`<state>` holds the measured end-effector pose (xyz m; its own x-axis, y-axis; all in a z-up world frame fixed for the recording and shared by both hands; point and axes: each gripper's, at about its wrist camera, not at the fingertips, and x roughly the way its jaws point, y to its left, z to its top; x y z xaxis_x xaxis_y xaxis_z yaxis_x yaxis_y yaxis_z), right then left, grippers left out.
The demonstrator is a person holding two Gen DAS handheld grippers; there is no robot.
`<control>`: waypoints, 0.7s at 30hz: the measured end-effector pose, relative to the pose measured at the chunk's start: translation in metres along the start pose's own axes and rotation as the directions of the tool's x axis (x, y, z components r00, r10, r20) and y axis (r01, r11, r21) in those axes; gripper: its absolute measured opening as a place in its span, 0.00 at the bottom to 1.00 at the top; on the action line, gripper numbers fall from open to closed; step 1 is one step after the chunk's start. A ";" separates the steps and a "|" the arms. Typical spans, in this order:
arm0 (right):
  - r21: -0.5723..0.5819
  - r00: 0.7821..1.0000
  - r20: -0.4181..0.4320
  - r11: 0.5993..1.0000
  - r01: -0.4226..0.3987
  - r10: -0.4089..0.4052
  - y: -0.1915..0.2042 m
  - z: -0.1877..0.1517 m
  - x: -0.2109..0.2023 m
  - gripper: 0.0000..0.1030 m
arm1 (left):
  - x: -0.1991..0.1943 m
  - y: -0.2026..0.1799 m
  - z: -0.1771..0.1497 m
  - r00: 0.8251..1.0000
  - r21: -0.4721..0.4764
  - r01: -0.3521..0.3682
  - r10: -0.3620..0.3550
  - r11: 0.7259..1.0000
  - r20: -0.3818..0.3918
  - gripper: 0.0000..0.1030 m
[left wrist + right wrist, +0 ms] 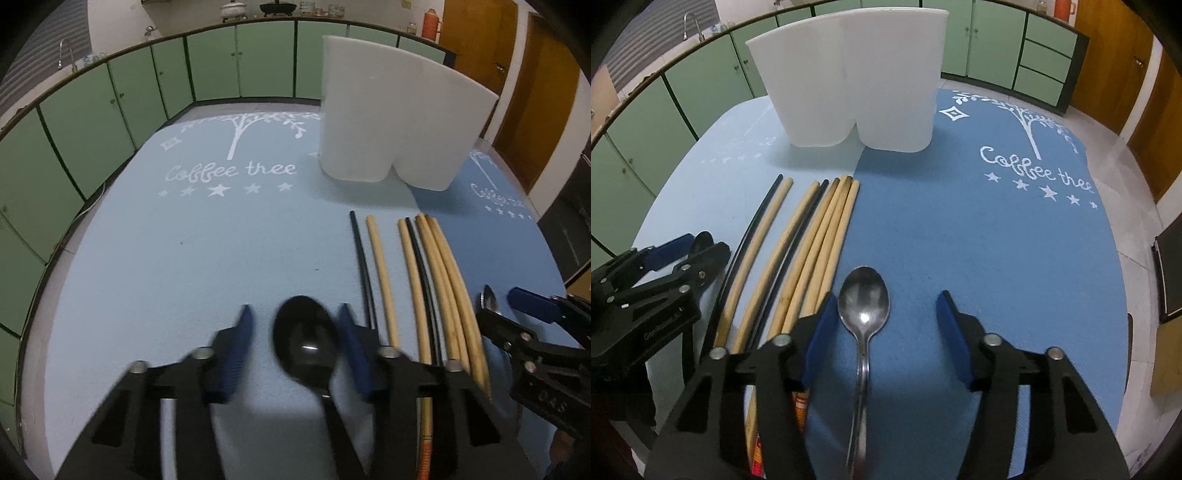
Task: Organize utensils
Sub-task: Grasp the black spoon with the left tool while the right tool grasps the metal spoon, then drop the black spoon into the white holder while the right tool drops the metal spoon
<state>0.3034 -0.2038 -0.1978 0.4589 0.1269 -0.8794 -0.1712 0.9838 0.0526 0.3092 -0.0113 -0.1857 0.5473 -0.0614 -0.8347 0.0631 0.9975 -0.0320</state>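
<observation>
Green cabinet doors (210, 62) ring the kitchen behind a desk (997, 258) spread with blue mats printed "Coffee tree". Largest on it stands a white two-compartment holder (857, 74), upright at the far side where the two mats meet, its insides hidden from both cameras. Before it lies a row of chopsticks (812, 240), pale wooden ones mixed with two thin black ones, side by side and pointing toward the holder.

My left gripper (295, 343) hangs over a black spoon (304, 339), my right gripper (886, 317) over a metal spoon (864, 299); each spoon lies flat on its mat, bowl up, handle running back between my fingers. On both sides the blue pads stand apart from the spoon, so both grippers are released, nothing clenched.

I judge the black spoon light and probably plastic, stiff enough but easy to flick aside. The metal one looks heavier, hard and polished, likely to slip or swivel if pinched at the rounded bowl. Both lie low on the cloth, so I would take each by the narrow neck or handle, squarely across its width.
</observation>
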 end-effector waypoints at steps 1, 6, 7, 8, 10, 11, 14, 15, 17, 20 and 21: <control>0.003 1.000 -0.001 1.000 -0.010 0.010 -0.001 0.000 -0.001 0.31 | -0.001 0.001 0.000 1.000 -0.004 0.016 -0.016 1.000 0.002 0.34; 0.031 0.998 0.016 0.998 -0.063 0.062 -0.012 -0.003 -0.008 0.27 | -0.009 0.000 -0.007 0.997 -0.004 0.054 -0.054 0.999 0.053 0.33; 0.036 0.997 0.031 0.997 -0.073 0.072 -0.013 -0.005 -0.012 0.27 | -0.014 0.001 -0.010 0.995 -0.001 0.060 -0.060 0.998 0.076 0.33; 0.038 0.995 0.056 0.996 -0.084 0.082 -0.016 -0.007 -0.019 0.26 | -0.019 -0.002 -0.013 0.993 0.005 0.057 -0.057 0.998 0.100 0.33; 0.030 0.991 0.091 0.995 -0.097 0.094 -0.018 -0.009 -0.030 0.26 | -0.028 0.000 -0.012 0.987 0.009 0.057 -0.057 0.998 0.147 0.33; 0.027 0.988 0.112 0.994 -0.109 0.106 -0.020 -0.010 -0.037 0.26 | -0.034 0.001 -0.013 0.984 0.008 0.061 -0.062 0.998 0.166 0.33; 0.039 0.973 0.168 0.986 -0.164 0.155 -0.026 -0.009 -0.054 0.26 | -0.051 0.000 -0.013 0.971 0.018 0.055 -0.058 0.998 0.233 0.33; 0.043 0.968 0.188 0.983 -0.180 0.169 -0.028 -0.007 -0.060 0.26 | -0.054 0.000 -0.012 0.967 0.021 0.055 -0.058 0.998 0.248 0.33; 0.044 0.958 0.219 0.979 -0.201 0.187 -0.032 -0.002 -0.068 0.26 | -0.063 -0.002 -0.007 0.957 0.025 0.057 -0.062 0.998 0.282 0.33; 0.042 0.931 0.284 0.968 -0.249 0.227 -0.037 0.008 -0.086 0.26 | -0.079 -0.005 0.004 0.936 0.032 0.066 -0.073 0.997 0.344 0.33; 0.040 0.920 0.311 0.963 -0.265 0.240 -0.039 0.012 -0.093 0.26 | -0.086 -0.007 0.010 0.926 0.036 0.068 -0.076 0.997 0.369 0.33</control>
<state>0.2777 -0.2527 -0.1125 0.6519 0.3925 -0.6488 -0.2521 0.9191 0.3028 0.2703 -0.0136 -0.1082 0.8102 -0.1458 -0.5677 0.1299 0.9892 -0.0686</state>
